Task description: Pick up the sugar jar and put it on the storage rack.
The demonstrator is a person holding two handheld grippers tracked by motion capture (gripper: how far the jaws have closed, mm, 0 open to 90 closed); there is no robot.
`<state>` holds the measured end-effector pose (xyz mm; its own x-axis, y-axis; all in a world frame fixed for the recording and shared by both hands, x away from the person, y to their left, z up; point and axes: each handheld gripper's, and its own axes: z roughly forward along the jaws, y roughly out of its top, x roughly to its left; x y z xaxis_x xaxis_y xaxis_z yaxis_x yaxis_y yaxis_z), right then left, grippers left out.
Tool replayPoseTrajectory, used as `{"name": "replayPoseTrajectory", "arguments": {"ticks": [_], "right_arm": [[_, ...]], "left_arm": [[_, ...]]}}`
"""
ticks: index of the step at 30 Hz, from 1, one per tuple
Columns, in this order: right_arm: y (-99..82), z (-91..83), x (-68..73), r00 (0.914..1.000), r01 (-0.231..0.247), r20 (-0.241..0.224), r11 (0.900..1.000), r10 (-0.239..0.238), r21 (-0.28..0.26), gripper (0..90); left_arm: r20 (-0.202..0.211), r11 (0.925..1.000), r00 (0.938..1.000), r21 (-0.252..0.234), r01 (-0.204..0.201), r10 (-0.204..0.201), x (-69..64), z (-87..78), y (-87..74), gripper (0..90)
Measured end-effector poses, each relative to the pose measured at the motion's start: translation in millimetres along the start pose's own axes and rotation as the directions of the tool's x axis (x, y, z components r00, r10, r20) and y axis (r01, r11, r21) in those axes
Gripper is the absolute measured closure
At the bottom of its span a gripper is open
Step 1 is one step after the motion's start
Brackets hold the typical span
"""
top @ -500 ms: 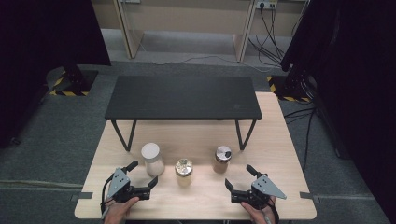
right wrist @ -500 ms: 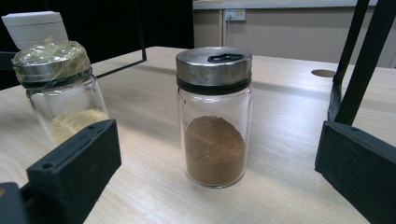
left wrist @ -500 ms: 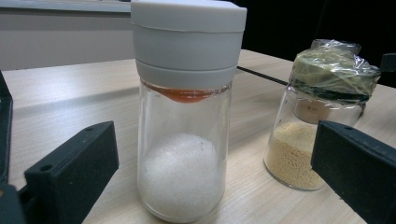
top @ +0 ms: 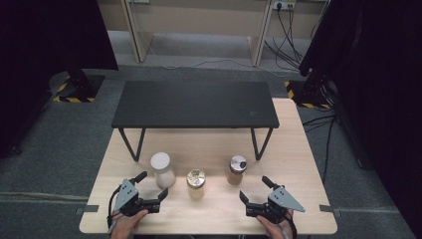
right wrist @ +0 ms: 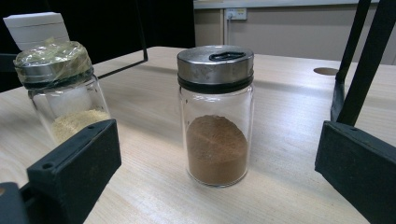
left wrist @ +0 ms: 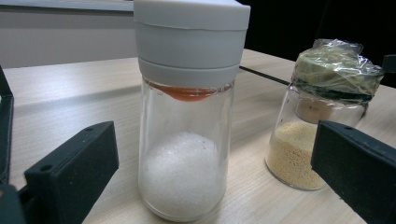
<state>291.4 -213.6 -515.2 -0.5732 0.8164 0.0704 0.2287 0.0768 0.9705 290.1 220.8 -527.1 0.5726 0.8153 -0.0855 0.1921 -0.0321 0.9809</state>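
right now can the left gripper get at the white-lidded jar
Probably yes. The left gripper is open with the white-lidded jar standing upright straight ahead between its jaws, nothing in between; the plastic-wrapped jar stands apart to one side.

White-capped jar [left wrist: 187, 107] holds white grains; steel-lidded jar [right wrist: 215, 116] brown powder.

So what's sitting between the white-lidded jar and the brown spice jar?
The plastic-wrapped jar of yellow grains stands between the white-lidded jar and brown spice jar, seen in the high view.
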Motion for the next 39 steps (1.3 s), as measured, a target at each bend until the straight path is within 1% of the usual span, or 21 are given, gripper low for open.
{"name": "replayPoseTrajectory", "arguments": {"ticks": [12, 16, 22, 31, 39], "right_arm": [[-0.1, -0.1, 0.0, 1.0000, -0.005, -0.002, 1.0000, 0.005, -0.002, 0.6], [0.0, 0.0, -0.1, 0.9999, -0.014, -0.004, 0.9999, 0.014, -0.002, 0.6], [-0.3, 0.0, -0.3, 0.9999, -0.015, -0.003, 0.9999, 0.015, -0.002, 0.6], [-0.6, 0.0, -0.7, 0.9997, -0.023, -0.004, 0.9997, 0.023, -0.003, 0.6], [-0.7, 0.1, -1.0, 0.9997, -0.024, -0.003, 0.9997, 0.024, -0.003, 0.5]], "left_arm": [[-0.008, 0.9999, 0.9999, -0.002, 0.014, -0.014, 0.8, 1.0, 0.8, 0.3], [-0.014, 0.9999, 0.9999, -0.003, 0.010, -0.010, 0.5, 2.2, 1.1, 0.5], [-0.013, 1.0000, 0.9999, -0.005, 0.001, -0.001, 0.3, 6.9, 3.0, 0.6], [-0.024, 0.9999, 0.9997, -0.014, -0.004, 0.003, 3.1, 11.5, 6.2, 0.8], [-0.029, 0.9999, 0.9995, -0.010, -0.011, 0.011, 4.5, 22.0, 9.4, 1.2]]}}
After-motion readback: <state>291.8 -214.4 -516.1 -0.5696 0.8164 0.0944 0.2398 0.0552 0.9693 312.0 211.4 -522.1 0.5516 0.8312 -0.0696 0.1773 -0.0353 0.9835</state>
